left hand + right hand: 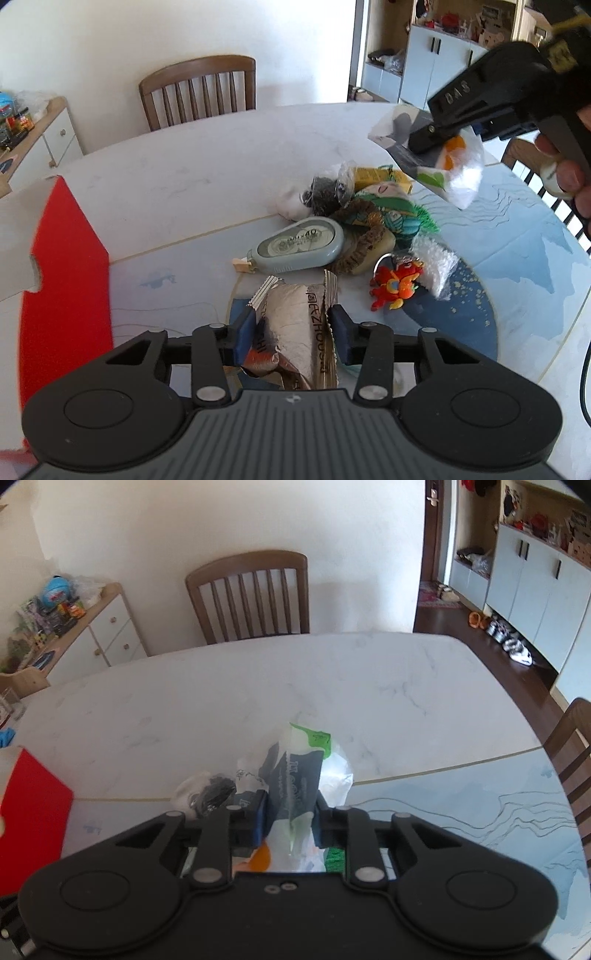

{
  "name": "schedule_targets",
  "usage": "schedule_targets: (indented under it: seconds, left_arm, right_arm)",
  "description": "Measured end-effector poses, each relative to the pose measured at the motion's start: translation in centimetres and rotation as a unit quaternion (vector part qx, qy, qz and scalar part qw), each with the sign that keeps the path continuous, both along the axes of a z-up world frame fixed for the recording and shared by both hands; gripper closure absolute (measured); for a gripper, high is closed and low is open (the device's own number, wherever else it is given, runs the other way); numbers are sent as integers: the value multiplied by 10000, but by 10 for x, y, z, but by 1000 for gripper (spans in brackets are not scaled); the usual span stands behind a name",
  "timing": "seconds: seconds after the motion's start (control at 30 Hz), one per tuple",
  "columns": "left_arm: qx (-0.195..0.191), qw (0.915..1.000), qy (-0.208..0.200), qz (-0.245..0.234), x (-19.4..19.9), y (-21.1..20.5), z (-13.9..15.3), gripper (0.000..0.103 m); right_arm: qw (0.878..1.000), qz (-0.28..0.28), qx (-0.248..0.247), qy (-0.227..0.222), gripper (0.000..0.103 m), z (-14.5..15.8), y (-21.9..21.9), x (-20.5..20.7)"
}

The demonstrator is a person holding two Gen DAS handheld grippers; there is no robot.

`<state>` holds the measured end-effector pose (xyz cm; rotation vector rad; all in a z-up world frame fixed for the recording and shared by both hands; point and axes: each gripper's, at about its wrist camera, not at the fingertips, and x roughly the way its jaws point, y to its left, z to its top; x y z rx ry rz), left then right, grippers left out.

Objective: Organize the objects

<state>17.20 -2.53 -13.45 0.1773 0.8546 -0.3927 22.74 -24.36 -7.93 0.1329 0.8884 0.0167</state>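
Note:
My left gripper (291,332) is shut on a crumpled silver foil snack wrapper (291,328), held just above the table. My right gripper (290,814) is shut on a clear plastic packet with dark, green and orange print (299,775); in the left wrist view it hangs in the air at the upper right (443,162). On the table lies a pile: a grey correction tape dispenser (299,247), a red plush toy on a key ring (397,286), a green patterned pouch (391,214), a yellow box (384,177) and a dark bundle in clear plastic (325,192).
A red and white cardboard box (62,266) stands at the left, also in the right wrist view (29,812). A wooden chair (199,90) stands behind the white marble table (184,177). A blue printed mat (517,266) covers the near right. Another chair (572,746) is at the right edge.

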Motion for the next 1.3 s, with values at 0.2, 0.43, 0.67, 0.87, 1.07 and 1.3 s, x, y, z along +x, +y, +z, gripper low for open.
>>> schedule_targets:
  seconds: [0.2, 0.43, 0.67, 0.87, 1.07, 1.3]
  left_arm:
    - [-152, 9997, -98, 152, -15, 6, 21, 61]
    - [-390, 9980, -267, 425, -37, 19, 54, 61]
    - [-519, 9953, -395, 717, -57, 36, 92, 61]
    - [-637, 9917, -435, 1031, -61, 67, 115, 61]
    - [-583, 9887, -565, 1258, -56, 113, 130, 66]
    - [-539, 9859, -635, 1449, -43, 178, 137, 68]
  right_arm:
    - [9995, 300, 0, -140, 81, 22, 3, -24]
    - [9963, 790, 50, -323, 81, 53, 13, -48]
    - [9890, 1382, 129, -514, 81, 79, 36, -67]
    - [9818, 1785, 153, -623, 81, 94, 67, -76]
    - [9753, 2087, 138, -714, 81, 104, 111, -76]
    - [9728, 2213, 89, -671, 81, 97, 167, -68]
